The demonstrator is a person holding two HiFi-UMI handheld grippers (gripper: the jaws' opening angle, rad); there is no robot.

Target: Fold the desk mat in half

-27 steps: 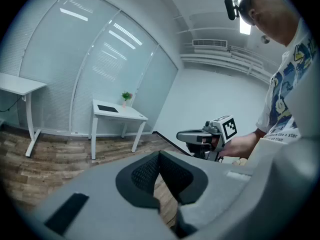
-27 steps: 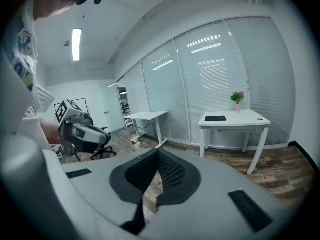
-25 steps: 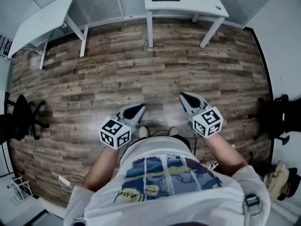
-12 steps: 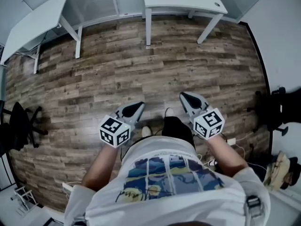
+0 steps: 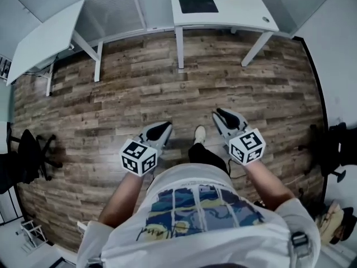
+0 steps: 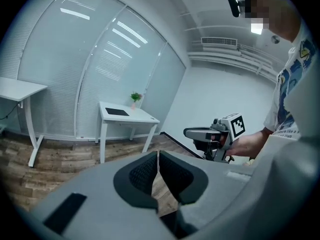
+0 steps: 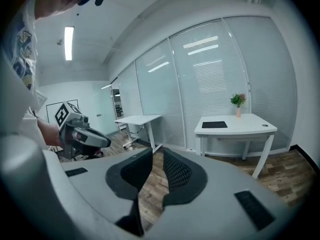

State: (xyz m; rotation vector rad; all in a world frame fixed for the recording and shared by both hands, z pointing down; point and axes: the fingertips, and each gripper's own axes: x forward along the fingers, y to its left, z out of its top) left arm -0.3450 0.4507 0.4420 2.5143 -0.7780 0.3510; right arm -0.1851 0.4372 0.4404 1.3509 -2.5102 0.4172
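The dark desk mat (image 5: 198,4) lies flat on a white table (image 5: 245,15) at the far side of the room, well ahead of both grippers. It also shows in the left gripper view as the mat (image 6: 117,112) and in the right gripper view as the mat (image 7: 215,125). My left gripper (image 5: 162,128) is held in front of the person's body, shut and empty, its tips touching (image 6: 158,154). My right gripper (image 5: 223,116) hangs level with it, empty, with a narrow gap between its jaws (image 7: 157,151). Each gripper sees the other: right gripper (image 6: 192,132), left gripper (image 7: 102,140).
Wooden floor lies between me and the table. A second white table (image 5: 50,35) stands at the back left. Office chairs sit at the left edge (image 5: 22,155) and right edge (image 5: 334,149). A small potted plant (image 7: 238,100) stands at the table's back. The person's shoe (image 5: 199,133) is between the grippers.
The person has walked across the floor, one foot now stepping forward between the grippers. Both grippers keep the same pose ahead of the body.
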